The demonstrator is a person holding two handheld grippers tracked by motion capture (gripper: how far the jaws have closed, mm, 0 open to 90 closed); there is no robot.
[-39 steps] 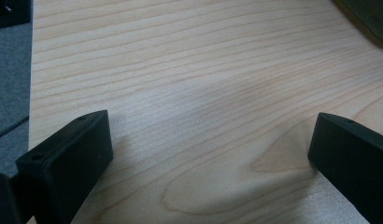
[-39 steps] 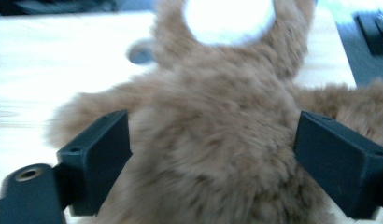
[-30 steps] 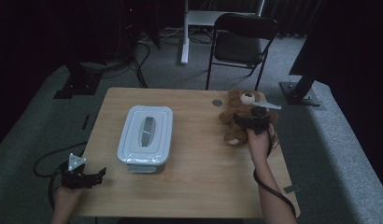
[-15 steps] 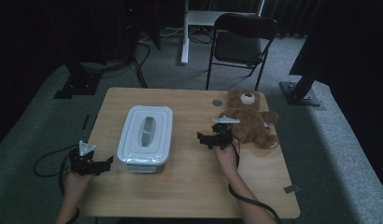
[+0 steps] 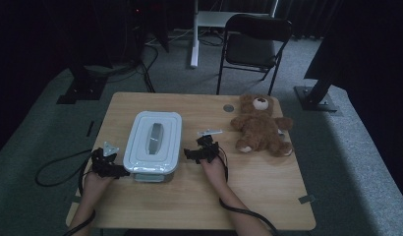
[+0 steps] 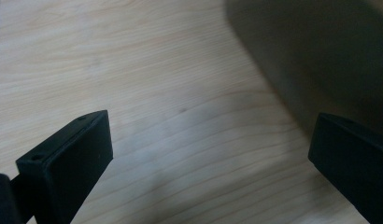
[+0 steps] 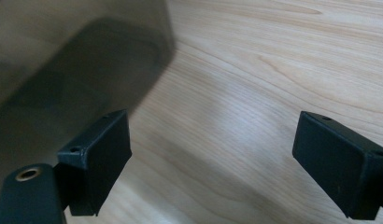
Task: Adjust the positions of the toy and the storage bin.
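Wooden table (image 5: 268,187) on grey carpet, a chair (image 5: 253,39) behind: from the high view, the lidded container (image 5: 153,144) sits between the left gripper (image 5: 116,169) and right gripper (image 5: 192,153), teddy bear (image 5: 261,127) beyond the right one. Each gripper view shows its jaws spread wide, empty, the container's blurred wall (image 6: 320,60) alongside.

Each hand-held gripper is black: the left hand-held gripper (image 5: 122,170) carries a pale grey three-cornered plate on top at 12 o'clock, as does the right hand-held gripper (image 5: 188,153). Black cables trail from both. Their jaws are flat matte blocks with small screw holes; the forearms are bare.
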